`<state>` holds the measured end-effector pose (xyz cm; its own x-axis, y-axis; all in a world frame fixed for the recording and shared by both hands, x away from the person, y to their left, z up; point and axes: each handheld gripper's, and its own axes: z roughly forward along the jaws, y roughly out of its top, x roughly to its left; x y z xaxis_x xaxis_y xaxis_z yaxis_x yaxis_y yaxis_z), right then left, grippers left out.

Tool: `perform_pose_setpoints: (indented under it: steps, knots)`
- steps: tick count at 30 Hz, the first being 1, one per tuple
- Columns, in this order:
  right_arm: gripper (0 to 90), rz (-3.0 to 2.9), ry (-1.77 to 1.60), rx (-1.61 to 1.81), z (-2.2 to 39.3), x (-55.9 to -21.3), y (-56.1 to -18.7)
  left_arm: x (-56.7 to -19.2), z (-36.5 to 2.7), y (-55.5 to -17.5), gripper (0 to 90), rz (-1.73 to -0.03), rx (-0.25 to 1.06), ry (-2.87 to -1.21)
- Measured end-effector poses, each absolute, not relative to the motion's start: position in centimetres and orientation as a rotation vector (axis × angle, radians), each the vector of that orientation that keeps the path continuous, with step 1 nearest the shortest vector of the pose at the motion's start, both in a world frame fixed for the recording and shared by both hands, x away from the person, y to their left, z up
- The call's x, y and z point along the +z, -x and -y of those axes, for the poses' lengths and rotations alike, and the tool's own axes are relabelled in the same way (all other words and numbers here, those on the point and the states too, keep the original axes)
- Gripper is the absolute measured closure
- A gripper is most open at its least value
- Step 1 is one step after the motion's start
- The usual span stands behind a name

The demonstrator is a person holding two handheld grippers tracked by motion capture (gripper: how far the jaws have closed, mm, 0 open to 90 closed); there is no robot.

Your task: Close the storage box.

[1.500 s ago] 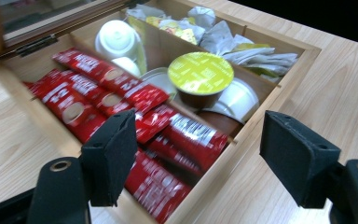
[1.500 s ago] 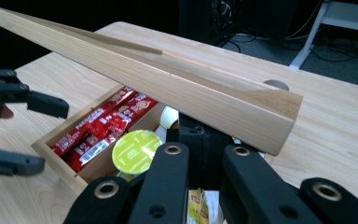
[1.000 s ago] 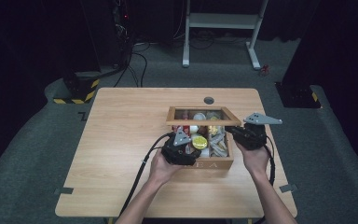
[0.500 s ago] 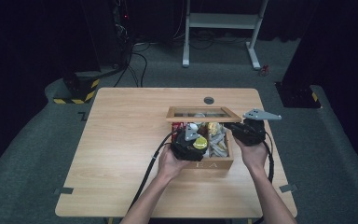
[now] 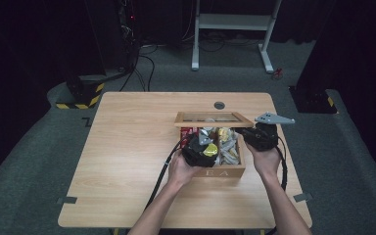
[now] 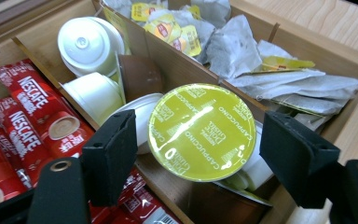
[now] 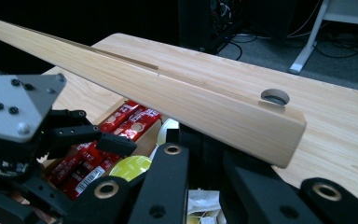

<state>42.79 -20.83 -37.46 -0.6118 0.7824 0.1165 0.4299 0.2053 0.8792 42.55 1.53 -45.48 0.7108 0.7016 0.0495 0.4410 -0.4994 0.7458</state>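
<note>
Green-foil capsule (image 6: pixel 201 131), lying tilted on other pods in the wooden box's (image 5: pixel 223 172) middle compartment, sits between my left gripper's (image 6: pixel 200 154) just-closing, not yet touching jaws, light, crushable, best held by its stiff rim, while my right gripper (image 7: pixel 200 158) clamps the lid (image 7: pixel 177 100).

Light wooden table (image 5: pixel 127 161) on grey carpet floor (image 5: pixel 24 161), white desk frame (image 5: pixel 235 22) behind, dark equipment rack (image 5: pixel 112 29), yellow-black striped base (image 5: pixel 81 95), dim room
</note>
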Motion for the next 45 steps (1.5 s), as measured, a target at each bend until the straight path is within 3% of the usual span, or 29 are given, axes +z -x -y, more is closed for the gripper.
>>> perform_pose_setpoints:
  steps: [12,45]
  knots:
    - [90.0,-2.132,-1.149,1.362,20.7,-37.3,-42.9,-45.5,-1.3,-42.8,37.1,-0.855,0.461,-2.221]
    - [90.0,-2.136,-1.136,1.372,20.8,-37.5,-42.9,-43.6,-3.4,-41.7,38.5,-0.826,0.44,-2.125]
